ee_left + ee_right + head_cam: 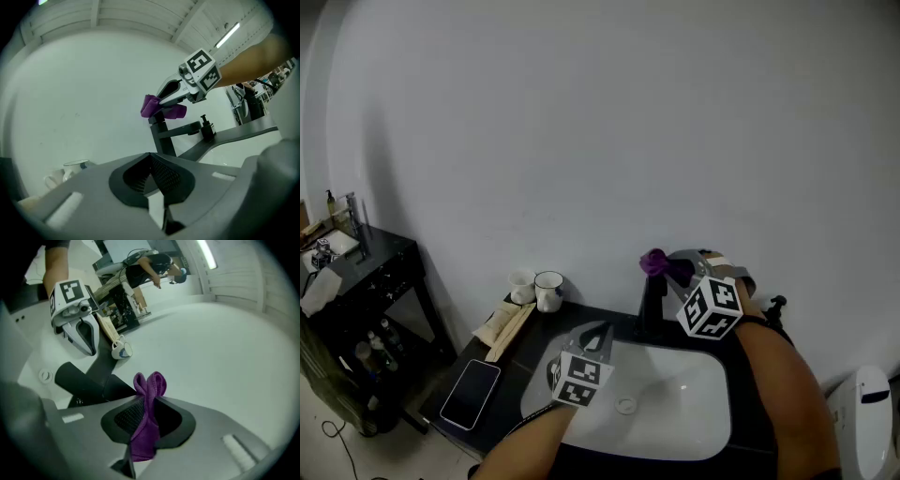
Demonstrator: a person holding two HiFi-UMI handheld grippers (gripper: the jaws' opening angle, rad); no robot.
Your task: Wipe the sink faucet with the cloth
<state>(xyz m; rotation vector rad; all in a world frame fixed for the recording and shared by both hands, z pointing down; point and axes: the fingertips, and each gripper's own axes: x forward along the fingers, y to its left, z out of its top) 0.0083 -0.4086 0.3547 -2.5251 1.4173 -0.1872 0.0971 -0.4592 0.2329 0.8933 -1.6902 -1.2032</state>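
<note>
- Right gripper (146,423) is clamped on the cloth (149,414), its two dark ribbed pads pressing the fabric from both sides.
- That cloth is small and purple, with a soft, fine-woven look. It is bunched into a fold: two rounded loops stick up past the jaw tips, and a tail hangs down between the pads.
- From the head view, the cloth (653,262) sits at the top of the faucet (652,307), at the back edge of the sink (694,417). The left gripper view shows it lying against the top of the upright post.
- Black and squared off, the faucet has a straight post and a flat spout reaching out over the basin.
- Left gripper (596,335) hovers low over the front left of the white basin. Its jaws are drawn together at the tips with nothing between them.
- At the bottom of the basin is a round drain (625,405).
- Around the sink runs a black worktop (539,339). On its left part lie a dark phone (471,392), screen up, and near the wall a white cup (522,286) just beside a white mug (549,291).
</note>
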